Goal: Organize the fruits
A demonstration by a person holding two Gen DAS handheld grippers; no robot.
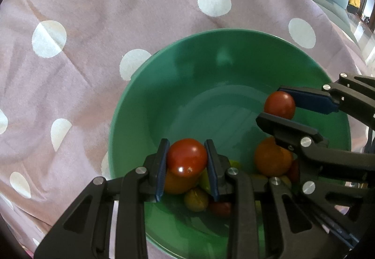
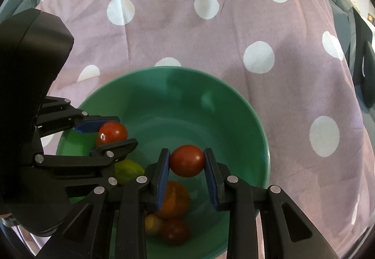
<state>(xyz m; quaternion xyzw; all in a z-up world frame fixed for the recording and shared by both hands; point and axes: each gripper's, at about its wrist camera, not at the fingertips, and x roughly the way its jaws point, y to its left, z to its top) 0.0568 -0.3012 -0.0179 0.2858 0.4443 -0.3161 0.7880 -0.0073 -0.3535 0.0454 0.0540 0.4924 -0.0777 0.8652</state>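
Both hand-held grippers over green bowl [image 1: 131, 104] on dotted cloth. Left hand-held gripper [image 1: 187, 160] clamped on red tomato [image 1: 186, 157]; right hand-held gripper [image 2: 186, 161] clamped on another tomato [image 2: 187, 160]. Prob light, smooth, squashy; grip mid-body w/ gentle squeeze.

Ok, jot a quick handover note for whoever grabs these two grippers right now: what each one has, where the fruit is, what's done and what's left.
Left gripper: shut on a red tomato, held over the green bowl.
Right gripper: shut on a second red tomato, also above the bowl.
In the bowl: an orange fruit, a yellow-green one, a small yellow one and a dark red one.
Done: both tomatoes gripped.
Left: whether they go in or come out, the views do not show. No fruit shows on the dotted cloth.
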